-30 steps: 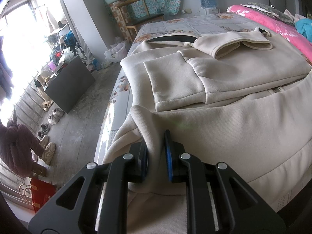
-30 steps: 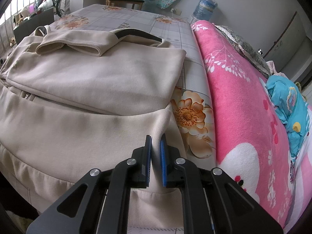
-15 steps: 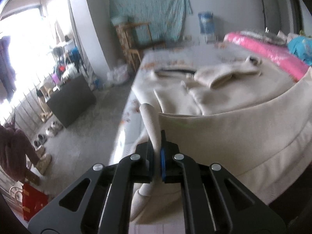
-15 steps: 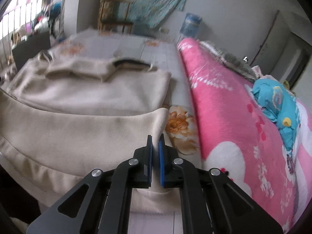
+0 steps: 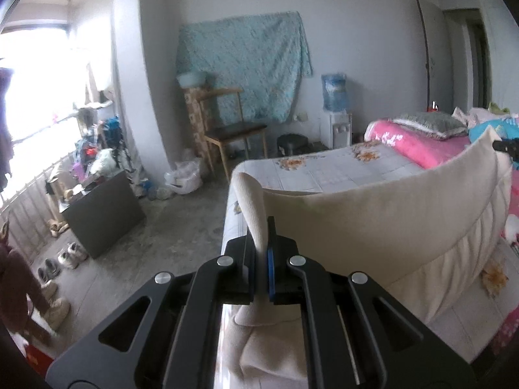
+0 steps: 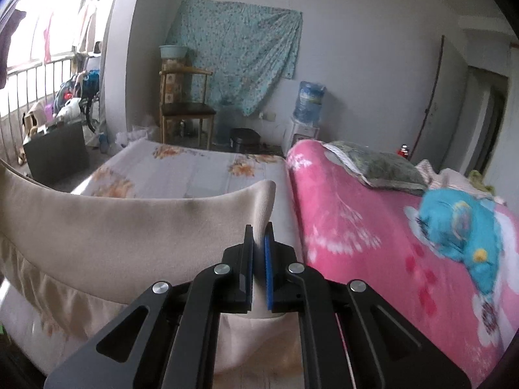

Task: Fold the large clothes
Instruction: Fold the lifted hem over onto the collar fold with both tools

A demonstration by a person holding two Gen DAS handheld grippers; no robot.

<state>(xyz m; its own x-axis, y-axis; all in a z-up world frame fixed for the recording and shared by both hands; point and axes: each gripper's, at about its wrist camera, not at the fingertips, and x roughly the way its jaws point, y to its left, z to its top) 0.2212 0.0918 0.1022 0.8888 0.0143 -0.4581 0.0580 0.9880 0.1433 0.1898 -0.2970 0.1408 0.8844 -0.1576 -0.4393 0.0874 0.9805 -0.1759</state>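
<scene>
Hem of the beige garment [image 5: 373, 223] now rises clear above the bed [image 6: 194, 168] — both jaws, left gripper [image 5: 261, 253] and right gripper [image 6: 259, 256], clamped on its corners — ready, it seems, to fold forward.

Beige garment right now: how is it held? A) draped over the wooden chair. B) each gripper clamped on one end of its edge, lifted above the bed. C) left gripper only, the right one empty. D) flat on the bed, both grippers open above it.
B: the left gripper and the right gripper are each shut on a corner of the beige garment, whose edge is raised between them above the bed.
</scene>
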